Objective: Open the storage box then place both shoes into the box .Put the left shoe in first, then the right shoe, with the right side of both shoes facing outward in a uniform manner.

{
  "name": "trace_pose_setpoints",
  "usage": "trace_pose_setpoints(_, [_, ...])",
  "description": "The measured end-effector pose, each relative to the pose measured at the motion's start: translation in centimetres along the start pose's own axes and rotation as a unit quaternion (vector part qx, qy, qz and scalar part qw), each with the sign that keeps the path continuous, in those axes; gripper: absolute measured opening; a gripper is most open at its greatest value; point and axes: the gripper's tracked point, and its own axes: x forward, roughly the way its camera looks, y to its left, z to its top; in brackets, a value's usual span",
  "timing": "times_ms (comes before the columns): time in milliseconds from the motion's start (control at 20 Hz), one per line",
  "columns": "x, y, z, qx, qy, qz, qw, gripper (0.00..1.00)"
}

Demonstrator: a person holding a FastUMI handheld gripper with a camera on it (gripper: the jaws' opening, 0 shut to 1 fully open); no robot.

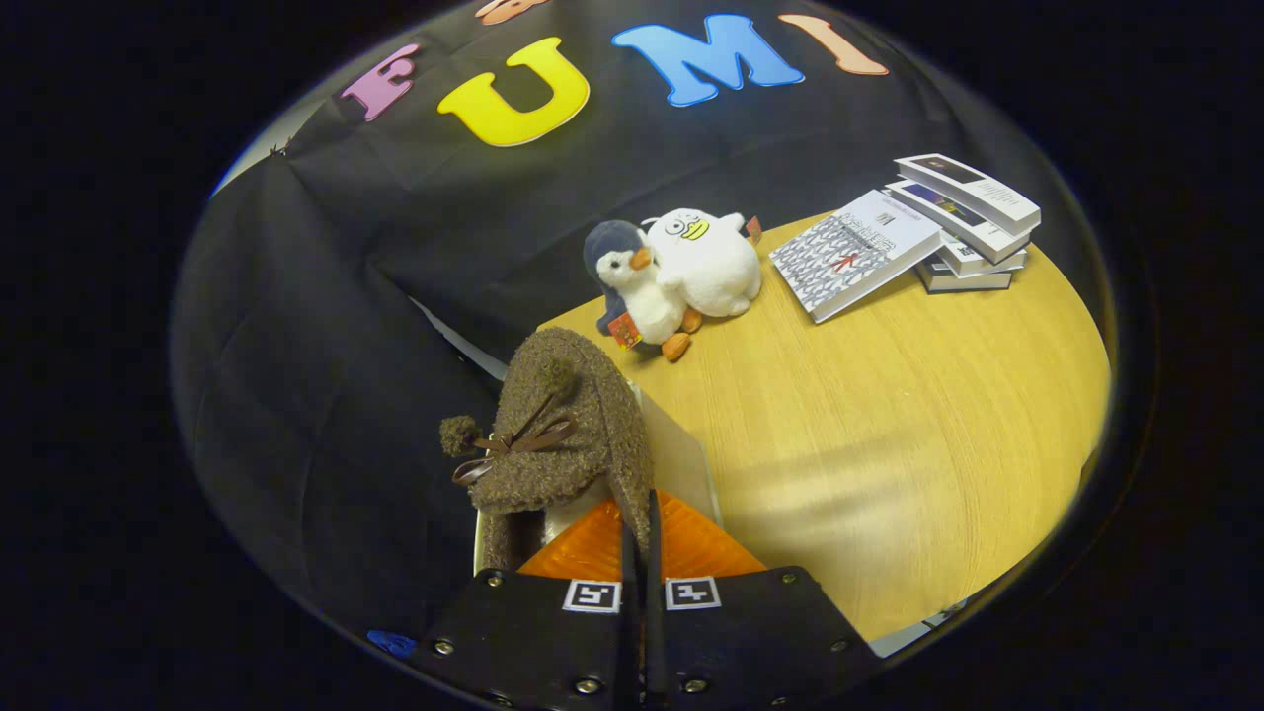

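Brown fuzzy shoe (568, 425) hangs pinched at its rim between the fingers of the gripper (640, 553), which are closed almost together on the thin edge of the upper. The shoe is bouclé-like, woolly, rounded at the toe, with a dark ribbon bow and a small pompom on its left side. It hangs just ahead of the fingers, over the storage box (681, 464), whose pale translucent wall and orange ribbed part show directly beneath. Which shoe of the pair this is, I cannot tell.

Risks, as I judge them: the grip is on soft fabric only, so the shoe may slip or swing on release and land turned the wrong way; it could also catch on the box wall and tip outside, onto the table.

Farther off on the smooth yellow wood-grain table (889, 415): a plush penguin (632, 286) leaning on a white plush toy (706, 262), both soft and rounded; to the far right, a stack of books (963, 222), one lying open-faced (854, 252) against it.
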Motion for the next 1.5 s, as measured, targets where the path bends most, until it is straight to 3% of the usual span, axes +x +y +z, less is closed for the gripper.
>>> trace_pose_setpoints(400, [0.5,2.4,-0.8,0.012,-0.018,0.009,1.000,0.02])
trace_pose_setpoints(600, [1.2,1.0,-1.9,0.006,-0.009,-0.009,1.000,0.04])
trace_pose_setpoints(650, [0.8,1.2,-1.9,0.011,-0.012,0.000,1.000,0.11])
trace_pose_setpoints(700, [0.7,1.0,-1.2,0.009,-0.025,0.003,1.000,0.30])
trace_pose_setpoints(750, [-0.1,0.8,-0.4,0.003,-0.041,0.003,0.999,0.42])
trace_pose_setpoints(800, [-0.8,0.5,0.8,-0.005,-0.058,-0.001,0.998,0.65])
trace_pose_setpoints(900, [-2.9,0.8,2.9,-0.019,-0.094,0.013,0.995,1.00])
trace_pose_setpoints(1250, [-12.2,-0.2,10.5,-0.120,-0.246,0.023,0.962,0.97])
trace_pose_setpoints(1500, [-17.7,-3.5,12.8,-0.184,-0.307,-0.024,0.933,0.97])
